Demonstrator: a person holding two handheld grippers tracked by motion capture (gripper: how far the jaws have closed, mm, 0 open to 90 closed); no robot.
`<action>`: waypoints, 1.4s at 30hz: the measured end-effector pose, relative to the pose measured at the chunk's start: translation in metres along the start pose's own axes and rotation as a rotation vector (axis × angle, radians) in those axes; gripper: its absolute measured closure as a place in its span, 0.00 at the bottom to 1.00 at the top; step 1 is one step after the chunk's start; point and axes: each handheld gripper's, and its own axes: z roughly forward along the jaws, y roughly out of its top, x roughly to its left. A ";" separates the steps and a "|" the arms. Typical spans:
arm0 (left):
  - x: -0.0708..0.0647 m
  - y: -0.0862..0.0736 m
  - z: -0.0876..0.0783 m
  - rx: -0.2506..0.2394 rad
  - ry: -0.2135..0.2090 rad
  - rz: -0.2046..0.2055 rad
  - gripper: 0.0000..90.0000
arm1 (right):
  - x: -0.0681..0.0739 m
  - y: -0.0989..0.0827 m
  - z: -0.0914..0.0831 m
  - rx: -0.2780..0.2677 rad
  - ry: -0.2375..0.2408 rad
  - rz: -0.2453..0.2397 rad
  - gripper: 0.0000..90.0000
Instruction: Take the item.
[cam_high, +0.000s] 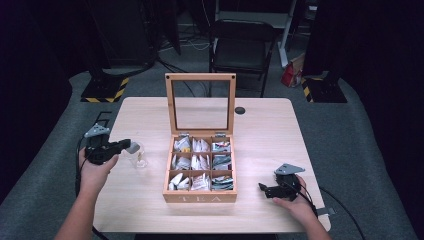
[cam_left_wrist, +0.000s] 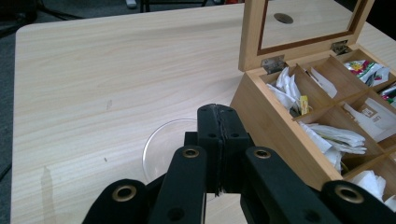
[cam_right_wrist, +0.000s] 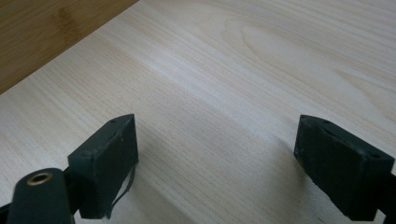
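My left tongs (cam_left_wrist: 218, 140) are pressing their jaws flat together with nothing between them, hanging over a clear glass (cam_left_wrist: 166, 149) that is standing on the table (cam_left_wrist: 116, 74) just left of the tea box (cam_left_wrist: 261, 116). From above, the glass (cam_high: 138, 156) is sitting right beside the tips of those tongs (cam_high: 131, 146), with something small and yellowish inside it that I cannot make out. My right tongs (cam_right_wrist: 215, 163) are gaping wide over bare wood, gripping nothing. I am resting them (cam_high: 264, 189) near the table's front right corner, well apart from the box (cam_high: 200, 197), whose glass lid (cam_high: 201, 102) is standing upright over compartments of tea bags (cam_high: 201, 165).
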 end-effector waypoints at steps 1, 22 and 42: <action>0.000 -0.001 0.001 0.002 0.000 -0.001 0.99 | 0.000 0.000 0.000 0.000 0.000 -0.001 0.14; 0.009 -0.009 0.018 0.041 0.017 -0.023 0.99 | 0.000 0.000 0.000 0.000 0.000 0.000 0.14; 0.012 -0.017 0.019 0.051 0.009 -0.043 0.92 | 0.000 0.000 0.000 0.000 0.000 -0.001 0.14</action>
